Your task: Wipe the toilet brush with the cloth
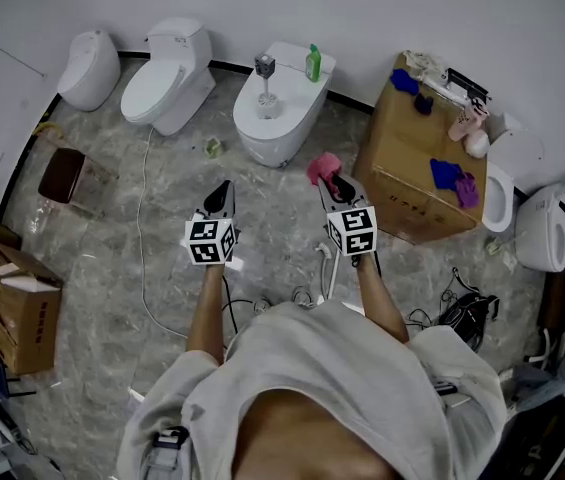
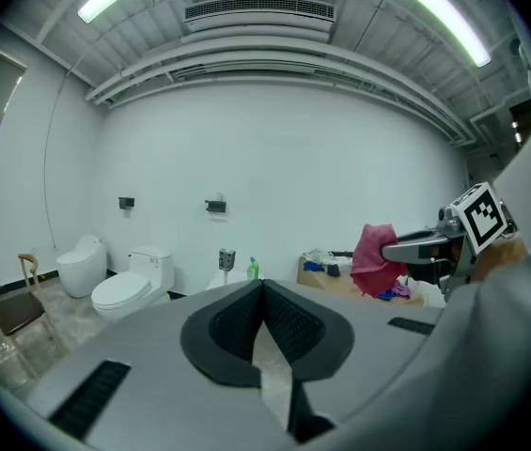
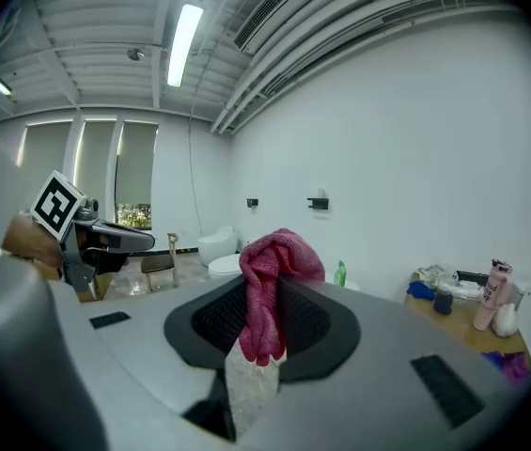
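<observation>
A toilet brush [image 1: 265, 80] stands upright in its holder on the closed lid of the middle white toilet [image 1: 284, 118], beside a green bottle [image 1: 313, 63]. In the left gripper view the brush [image 2: 226, 260] and bottle [image 2: 253, 269] show far off by the back wall. My right gripper [image 1: 331, 182] is shut on a pink cloth [image 1: 322, 167], which hangs bunched between its pads [image 3: 263, 289]. My left gripper [image 1: 220, 198] is shut with nothing in it, its pads [image 2: 263, 318] pressed together. Both grippers hover above the marble floor, well short of the toilet.
Two more toilets [image 1: 167, 78] [image 1: 89, 68] stand at the back left. A cardboard box [image 1: 410, 163] with blue and pink rags lies to the right, with further toilets [image 1: 552, 223] beyond. A cable [image 1: 143, 228] trails over the floor. A brown stool [image 1: 60, 174] and cartons [image 1: 17, 303] sit at the left.
</observation>
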The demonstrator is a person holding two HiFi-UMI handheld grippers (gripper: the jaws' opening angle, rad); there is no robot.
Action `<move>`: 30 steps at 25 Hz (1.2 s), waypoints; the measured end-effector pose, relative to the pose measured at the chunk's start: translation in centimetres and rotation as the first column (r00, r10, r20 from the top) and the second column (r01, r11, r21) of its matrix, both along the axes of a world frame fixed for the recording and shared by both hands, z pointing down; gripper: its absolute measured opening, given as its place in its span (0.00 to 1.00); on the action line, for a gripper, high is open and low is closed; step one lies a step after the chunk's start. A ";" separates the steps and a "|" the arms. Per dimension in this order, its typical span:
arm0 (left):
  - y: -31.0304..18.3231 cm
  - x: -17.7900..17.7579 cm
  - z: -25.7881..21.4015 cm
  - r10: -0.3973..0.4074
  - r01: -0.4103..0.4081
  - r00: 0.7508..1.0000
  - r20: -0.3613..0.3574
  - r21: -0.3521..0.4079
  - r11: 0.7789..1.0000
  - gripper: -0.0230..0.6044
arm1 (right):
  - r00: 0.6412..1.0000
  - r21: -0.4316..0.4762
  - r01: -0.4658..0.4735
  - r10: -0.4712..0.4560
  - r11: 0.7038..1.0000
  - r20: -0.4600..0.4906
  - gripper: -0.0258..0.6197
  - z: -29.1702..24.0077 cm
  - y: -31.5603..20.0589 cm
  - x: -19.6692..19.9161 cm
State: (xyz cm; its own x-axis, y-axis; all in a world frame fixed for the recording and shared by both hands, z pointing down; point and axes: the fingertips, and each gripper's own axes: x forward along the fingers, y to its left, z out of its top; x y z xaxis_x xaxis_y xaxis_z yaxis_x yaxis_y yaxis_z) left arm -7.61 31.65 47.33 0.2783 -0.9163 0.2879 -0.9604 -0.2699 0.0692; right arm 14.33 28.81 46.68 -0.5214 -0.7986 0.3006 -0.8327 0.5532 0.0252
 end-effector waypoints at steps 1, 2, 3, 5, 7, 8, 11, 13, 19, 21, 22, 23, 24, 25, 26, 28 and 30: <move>0.0 0.2 0.0 -0.001 0.001 1.000 0.000 -0.001 1.000 0.07 | 1.000 -0.003 0.003 -0.003 1.000 0.005 0.19 0.0 0.0 0.2; 0.0 0.4 0.0 -0.003 0.003 1.000 -0.001 -0.002 1.000 0.07 | 1.000 -0.006 0.006 -0.006 1.000 0.008 0.19 0.1 0.0 0.4; 0.0 0.7 0.1 -0.004 0.004 1.000 -0.001 -0.003 1.000 0.07 | 1.000 -0.008 0.009 -0.009 1.000 0.009 0.19 0.1 0.0 0.6; -0.1 1.3 0.2 -0.008 0.008 1.000 -0.001 -0.005 1.000 0.07 | 1.000 -0.012 0.016 -0.016 1.000 0.006 0.19 0.3 -0.1 1.1; -0.3 1.8 0.3 -0.013 0.013 1.000 -0.001 -0.008 1.000 0.07 | 1.000 -0.012 0.025 -0.025 1.000 0.003 0.19 0.5 -0.3 1.6; -0.4 2.1 0.4 -0.016 0.016 1.000 -0.001 -0.009 1.000 0.07 | 1.000 -0.012 0.030 -0.030 0.999 0.002 0.19 0.5 -0.5 1.8; -0.7 3.1 0.6 -0.019 0.019 1.000 -0.002 -0.013 1.000 0.07 | 0.999 -0.015 0.041 -0.041 0.999 -0.003 0.19 0.7 -0.9 2.6; -0.9 3.6 0.8 -0.019 0.019 1.000 -0.002 -0.016 1.000 0.07 | 0.999 -0.019 0.047 -0.047 0.999 -0.006 0.19 0.8 -1.1 2.9; -1.5 4.8 1.6 -0.017 0.017 1.000 -0.003 -0.032 0.999 0.07 | 0.998 -0.031 0.062 -0.062 0.998 -0.008 0.19 1.6 -1.8 3.4; -2.0 4.7 1.8 -0.018 0.018 1.000 -0.004 -0.033 0.999 0.07 | 0.998 -0.036 0.066 -0.066 0.997 -0.011 0.19 1.9 -2.1 3.3; -2.3 4.6 1.9 -0.018 0.018 1.000 -0.005 -0.033 0.999 0.07 | 0.998 -0.038 0.067 -0.068 0.997 -0.012 0.19 2.0 -2.3 3.1; -2.7 4.5 2.0 -0.018 0.018 1.000 -0.006 -0.033 0.999 0.07 | 0.998 -0.039 0.068 -0.069 0.997 -0.013 0.19 2.1 -2.7 2.9; -3.1 4.3 2.0 -0.017 0.017 1.000 -0.007 -0.033 0.999 0.07 | 0.997 -0.040 0.069 -0.069 0.997 -0.015 0.19 2.1 -3.0 2.7; -3.6 4.1 2.1 -0.017 0.016 1.000 -0.009 -0.033 0.999 0.07 | 0.997 -0.040 0.069 -0.070 0.997 -0.018 0.19 2.2 -3.5 2.5; -4.1 3.9 2.3 -0.015 0.015 1.000 -0.011 -0.034 0.999 0.07 | 0.997 -0.040 0.069 -0.070 0.997 -0.021 0.19 2.2 -3.9 2.3; -5.2 3.5 2.6 -0.009 0.009 1.000 -0.016 -0.036 0.999 0.07 | 0.997 -0.040 0.065 -0.066 0.997 -0.026 0.19 2.4 -5.0 1.8; -6.7 3.1 2.9 -0.001 0.000 1.000 -0.020 -0.037 0.999 0.07 | 0.998 -0.039 0.057 -0.058 0.998 -0.029 0.19 2.6 -6.3 1.3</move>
State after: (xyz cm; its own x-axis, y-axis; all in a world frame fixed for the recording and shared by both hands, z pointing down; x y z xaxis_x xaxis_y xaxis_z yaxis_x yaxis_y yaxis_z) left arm -4.49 24.92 50.25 0.2841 -0.9052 0.3160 -0.9588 -0.2665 0.0985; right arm 15.64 22.48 49.24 -0.5562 -0.7554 0.3464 -0.7987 0.6011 0.0282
